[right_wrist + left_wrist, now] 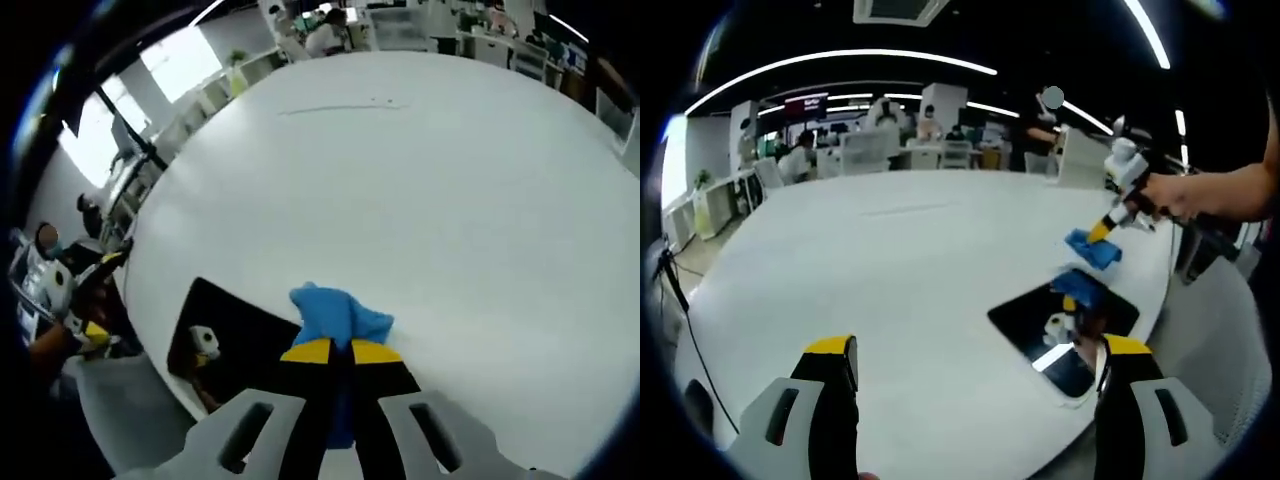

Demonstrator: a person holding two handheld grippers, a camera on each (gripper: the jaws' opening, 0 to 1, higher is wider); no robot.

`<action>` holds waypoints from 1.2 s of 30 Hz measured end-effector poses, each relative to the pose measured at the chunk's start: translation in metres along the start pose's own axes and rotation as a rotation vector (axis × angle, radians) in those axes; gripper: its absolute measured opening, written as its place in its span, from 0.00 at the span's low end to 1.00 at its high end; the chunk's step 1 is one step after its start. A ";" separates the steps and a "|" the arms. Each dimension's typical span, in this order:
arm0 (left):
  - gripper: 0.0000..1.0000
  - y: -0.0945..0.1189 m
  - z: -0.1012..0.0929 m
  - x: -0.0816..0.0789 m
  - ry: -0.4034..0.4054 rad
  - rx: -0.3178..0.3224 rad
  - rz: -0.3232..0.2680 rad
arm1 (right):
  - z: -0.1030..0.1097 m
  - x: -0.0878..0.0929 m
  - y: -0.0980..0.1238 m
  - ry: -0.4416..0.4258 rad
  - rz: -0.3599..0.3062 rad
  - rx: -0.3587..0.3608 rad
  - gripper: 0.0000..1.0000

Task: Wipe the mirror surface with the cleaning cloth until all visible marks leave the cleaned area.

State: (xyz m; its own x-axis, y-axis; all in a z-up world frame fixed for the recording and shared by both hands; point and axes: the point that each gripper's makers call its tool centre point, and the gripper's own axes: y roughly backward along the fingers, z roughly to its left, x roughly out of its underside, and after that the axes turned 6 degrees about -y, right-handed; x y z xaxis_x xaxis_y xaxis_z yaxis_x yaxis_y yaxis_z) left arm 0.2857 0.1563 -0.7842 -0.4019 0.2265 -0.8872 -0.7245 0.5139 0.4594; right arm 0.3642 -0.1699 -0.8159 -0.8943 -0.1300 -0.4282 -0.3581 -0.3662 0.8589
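A dark rectangular mirror lies flat on the white table near its right edge and reflects the grippers and ceiling lights. In the left gripper view, a person's hand holds my right gripper above the mirror's far end, shut on a blue cleaning cloth. In the right gripper view, the right gripper pinches the cloth, whose bunch hangs beside the mirror edge. My left gripper stands open over the table, left of the mirror, with nothing between its fingers.
The white table stretches wide beyond the mirror. Desks, chairs and several people fill the room behind the far edge. A cable hangs at the table's left side.
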 end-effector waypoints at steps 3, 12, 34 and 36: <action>1.00 0.000 0.003 0.000 0.002 -0.004 0.002 | -0.013 0.007 0.011 -0.010 0.006 0.017 0.00; 1.00 0.004 0.010 0.000 -0.005 -0.019 0.005 | -0.040 0.015 0.033 -0.022 0.024 0.048 0.00; 1.00 0.011 0.016 -0.001 -0.018 -0.040 0.009 | -0.072 0.066 -0.018 -0.103 0.108 0.097 0.00; 1.00 0.011 0.016 -0.002 -0.018 -0.036 0.006 | -0.071 0.068 -0.017 -0.041 0.123 0.094 0.00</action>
State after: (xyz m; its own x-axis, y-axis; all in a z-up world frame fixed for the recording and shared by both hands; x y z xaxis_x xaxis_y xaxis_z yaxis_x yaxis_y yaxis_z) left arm 0.2876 0.1744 -0.7782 -0.3962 0.2442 -0.8851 -0.7421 0.4825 0.4653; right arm 0.3283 -0.2378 -0.8791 -0.9424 -0.1299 -0.3082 -0.2672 -0.2619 0.9274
